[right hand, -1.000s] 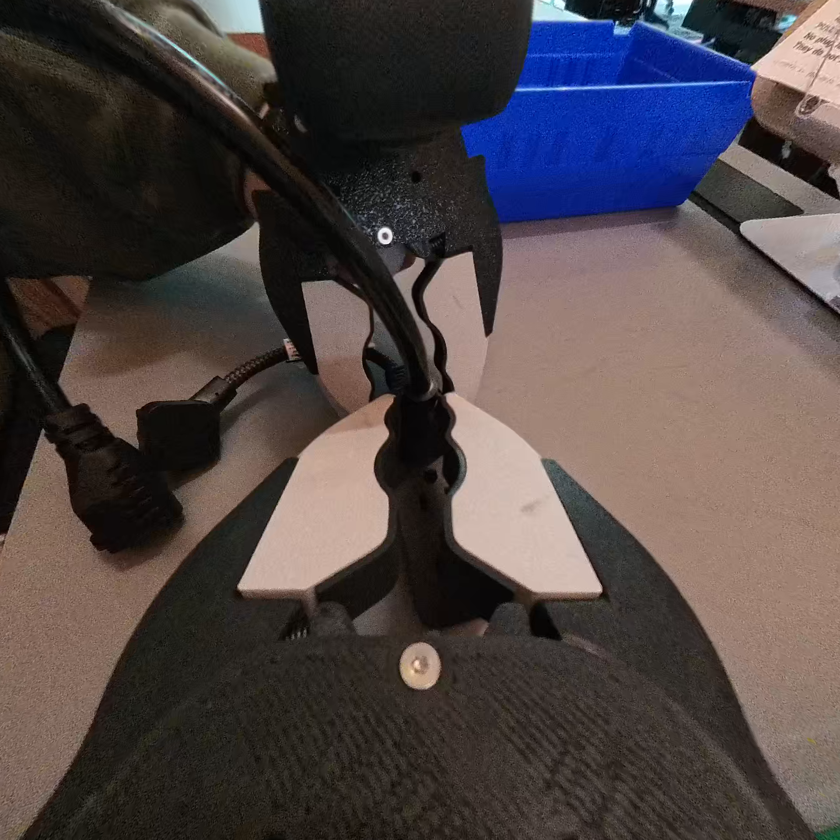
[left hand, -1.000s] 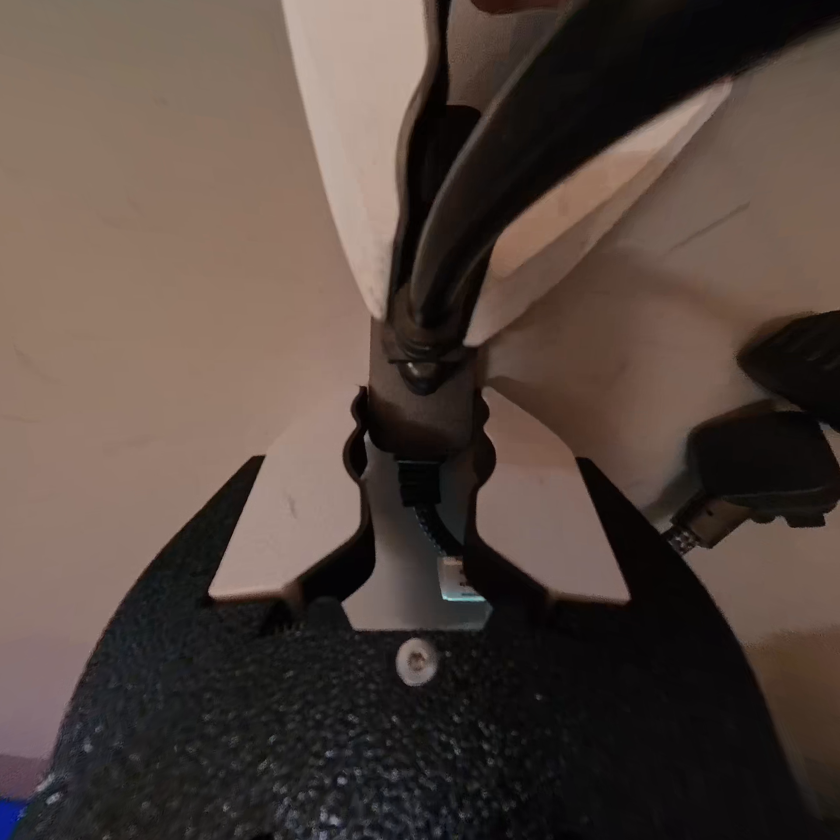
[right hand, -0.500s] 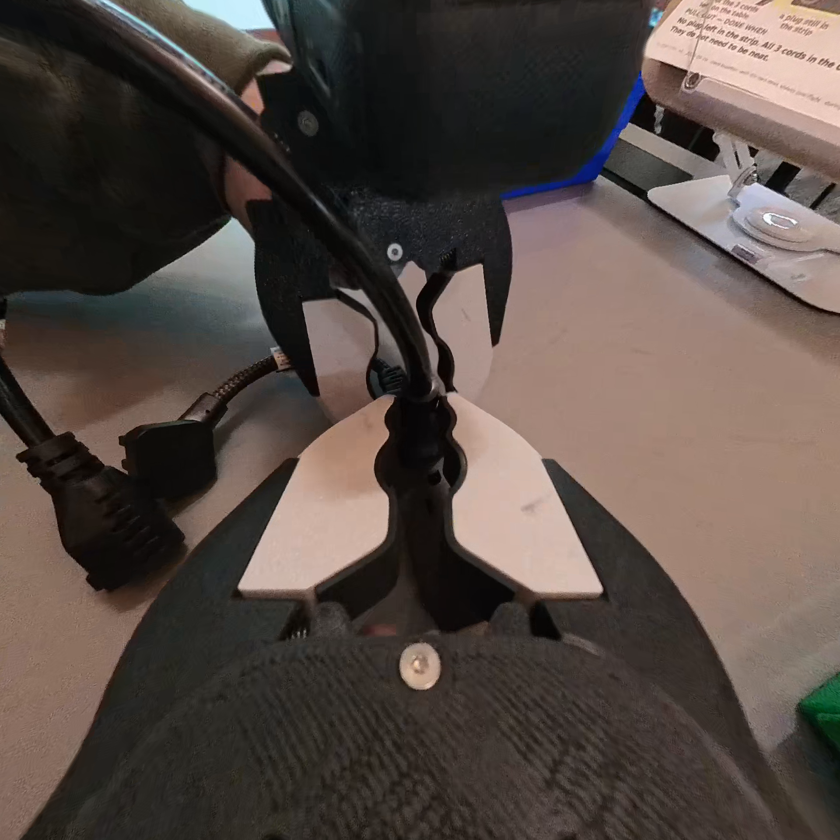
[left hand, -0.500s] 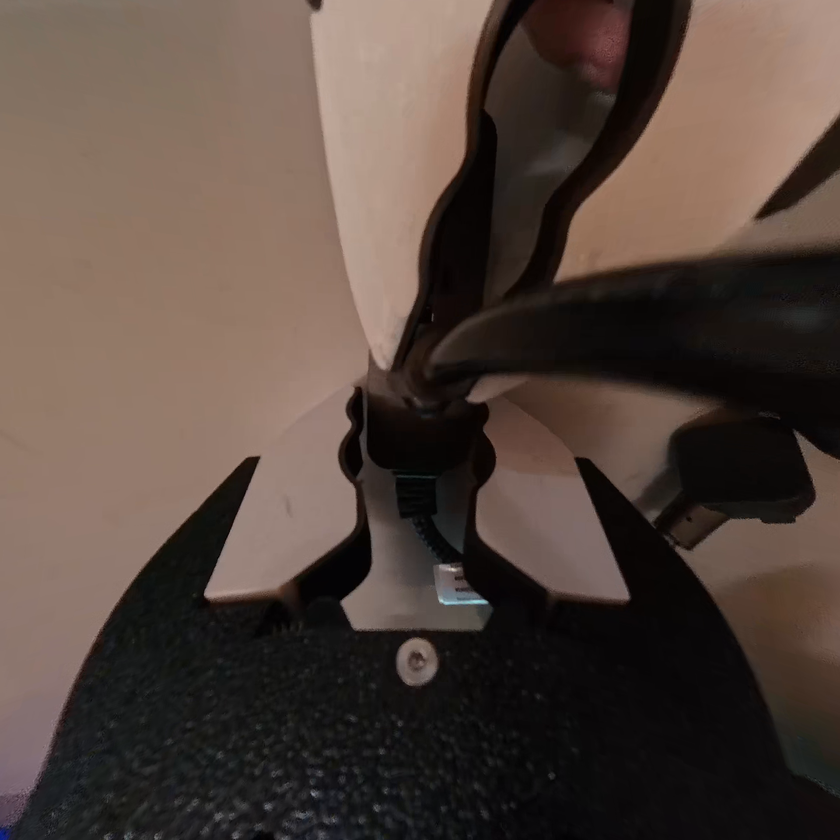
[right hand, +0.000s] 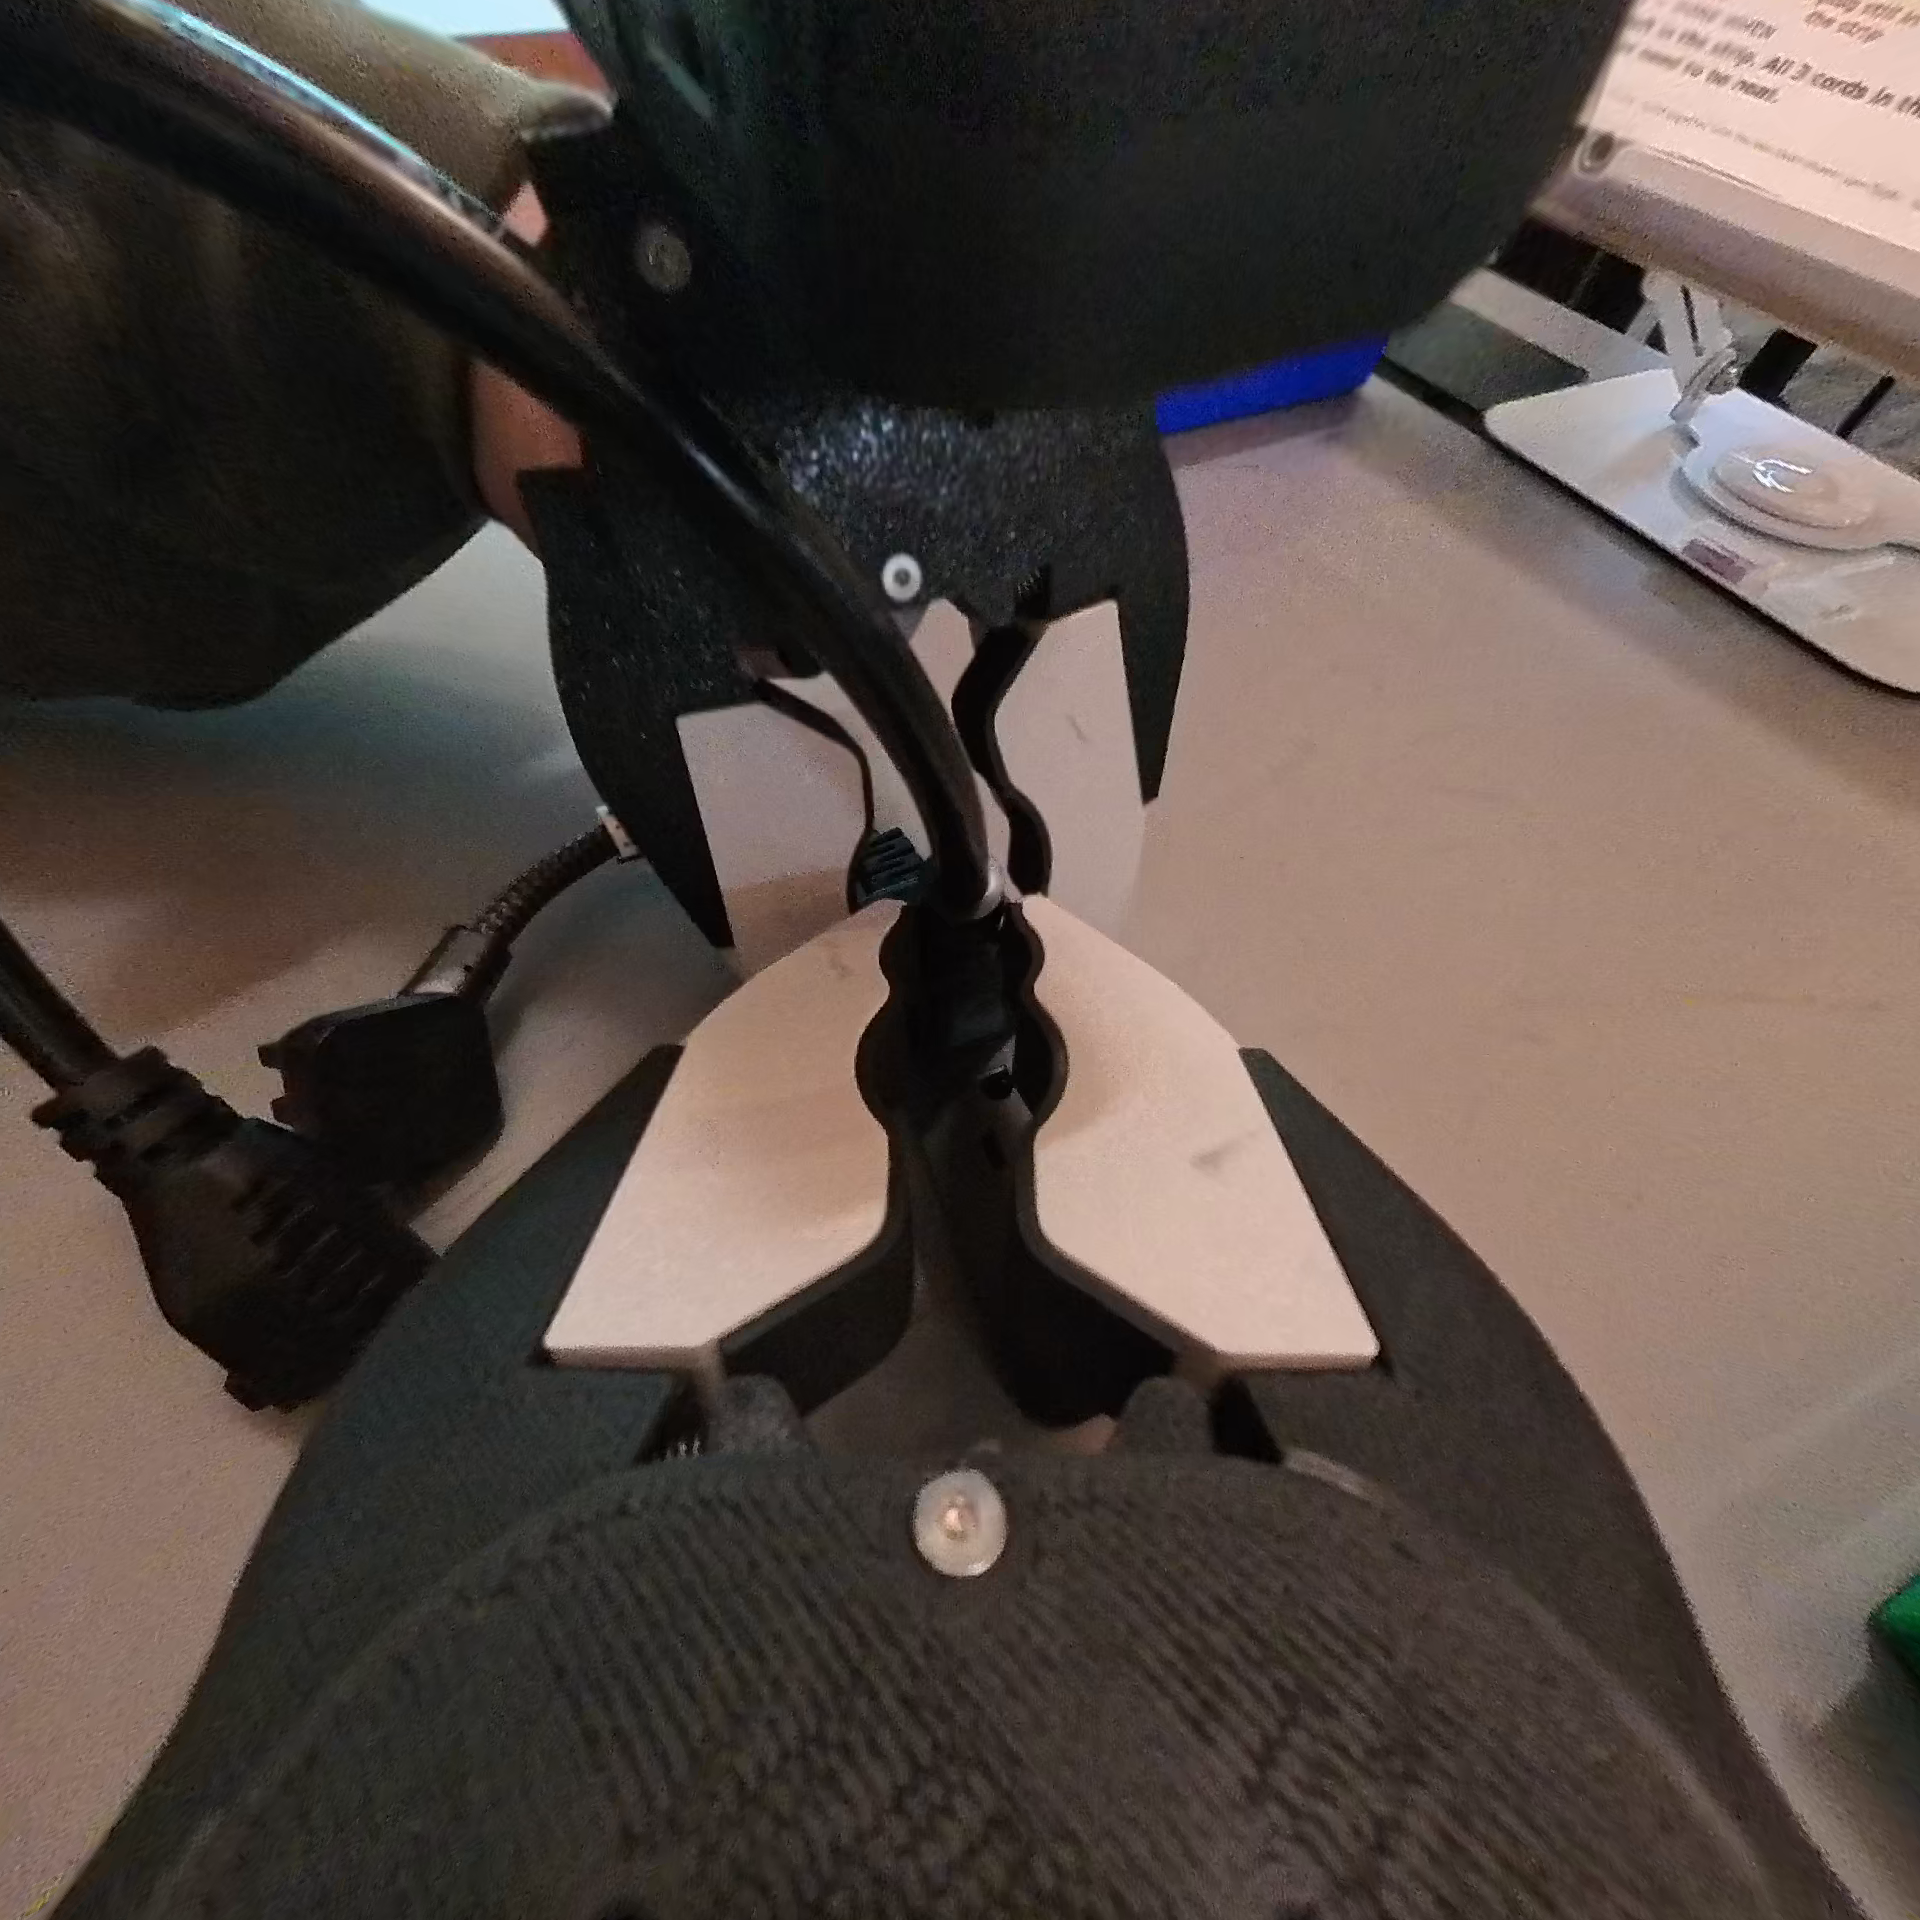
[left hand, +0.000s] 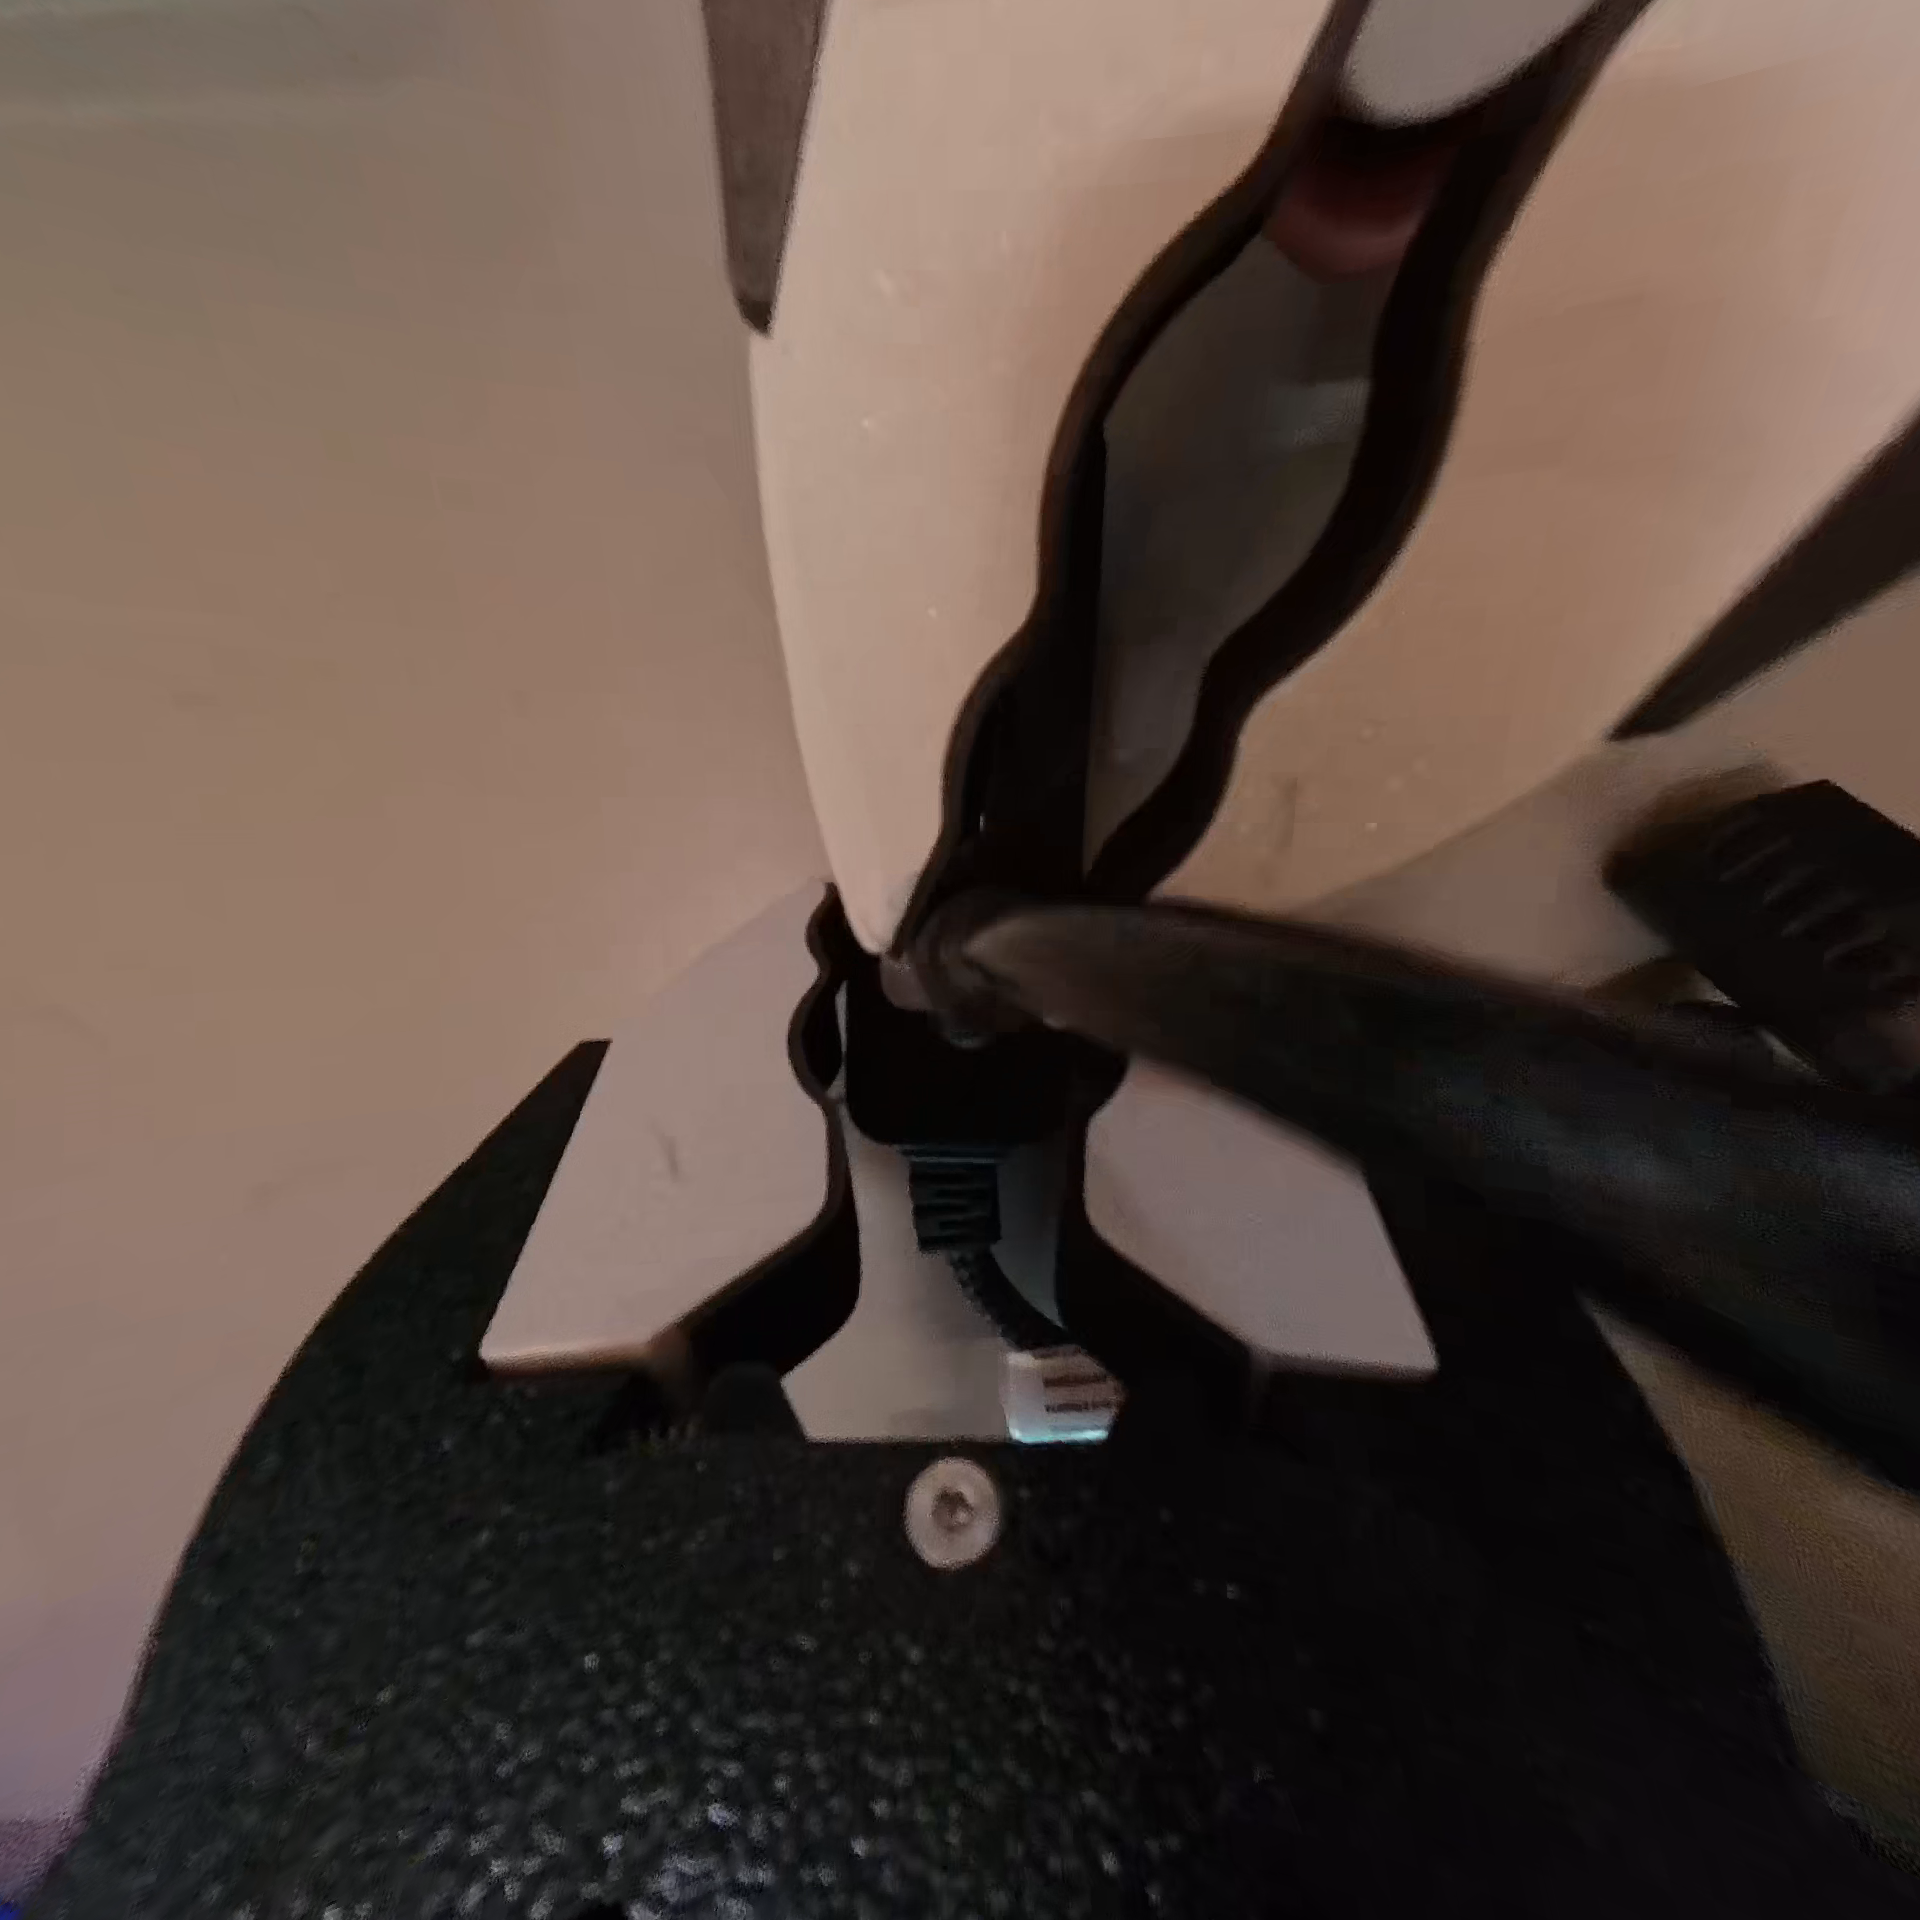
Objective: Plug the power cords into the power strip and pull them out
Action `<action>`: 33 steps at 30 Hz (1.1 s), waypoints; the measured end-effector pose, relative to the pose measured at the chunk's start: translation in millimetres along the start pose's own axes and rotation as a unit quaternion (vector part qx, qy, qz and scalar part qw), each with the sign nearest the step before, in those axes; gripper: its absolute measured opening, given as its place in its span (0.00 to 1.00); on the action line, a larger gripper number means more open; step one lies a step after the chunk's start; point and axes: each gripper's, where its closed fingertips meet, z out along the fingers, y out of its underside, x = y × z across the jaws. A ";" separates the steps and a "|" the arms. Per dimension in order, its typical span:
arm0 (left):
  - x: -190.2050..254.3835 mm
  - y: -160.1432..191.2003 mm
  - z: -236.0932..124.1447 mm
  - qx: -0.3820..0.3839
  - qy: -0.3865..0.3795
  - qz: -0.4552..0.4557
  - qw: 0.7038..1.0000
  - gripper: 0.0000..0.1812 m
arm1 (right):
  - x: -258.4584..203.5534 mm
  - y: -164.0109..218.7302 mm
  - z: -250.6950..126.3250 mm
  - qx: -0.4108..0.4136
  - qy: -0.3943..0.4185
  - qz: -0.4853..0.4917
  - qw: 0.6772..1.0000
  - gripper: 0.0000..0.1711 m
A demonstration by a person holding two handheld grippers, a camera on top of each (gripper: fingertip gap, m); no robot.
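Note:
In the left wrist view my left gripper (left hand: 951, 997) is shut on a small black block (left hand: 935, 1081) with a braided cord (left hand: 982, 1257), which looks like the power strip's socket end. My right gripper (left hand: 987, 914) meets it tip to tip from above. In the right wrist view my right gripper (right hand: 961, 935) is shut on a black plug (right hand: 966, 1029). The plug's thick black cord (right hand: 623, 405) arcs up and left. The left gripper (right hand: 925, 883) faces it, touching at the tips. The joint between plug and block is hidden by the fingers.
Two loose black plugs lie on the grey table (right hand: 1455, 987) at the left: a flat one (right hand: 384, 1081) on a braided cord and a ribbed one (right hand: 239, 1247) on a thick cord. A blue bin (right hand: 1268, 390) and a white stand (right hand: 1766, 520) holding a paper sheet are behind. The gap from one gripper's tips to the other's is roughly 5 cm.
The right gripper has tilted against the left one, and the thick cord has swung down to the right in the left wrist view. Both grips have held.

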 end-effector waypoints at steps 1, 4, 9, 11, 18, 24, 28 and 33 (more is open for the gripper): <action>0.2 -2.3 -4.4 0.014 0.000 -0.004 1.000 0.22 | -0.5 -0.2 0.2 -0.002 0.000 0.000 1.000 0.09; 1.5 -0.3 -6.8 0.011 0.004 -0.002 1.000 0.22 | -2.3 -0.9 2.0 -0.006 -0.001 0.000 1.000 0.09; 1.3 -0.7 -6.2 -0.011 -0.010 0.036 0.999 0.22 | -3.1 -1.0 2.4 -0.019 0.004 -0.007 1.000 0.09; 0.8 -0.8 -4.2 -0.017 -0.004 0.033 0.999 0.21 | -1.4 -0.8 3.1 -0.018 0.002 0.007 1.000 0.09; 1.2 -1.4 -2.1 -0.028 0.010 0.037 0.999 0.21 | 0.6 0.1 2.8 -0.020 0.004 0.012 1.000 0.09; 1.4 -0.6 -1.6 -0.050 0.001 0.049 0.998 0.22 | 1.0 0.2 2.7 -0.020 0.002 0.018 1.000 0.09; 3.2 3.0 -5.4 -0.068 -0.001 0.058 0.996 0.24 | -3.6 -1.0 3.7 -0.022 -0.004 0.008 1.000 0.09; 5.6 4.2 -10.8 -0.067 0.011 0.037 0.997 0.25 | -4.0 -1.5 4.7 -0.019 0.000 0.000 1.000 0.09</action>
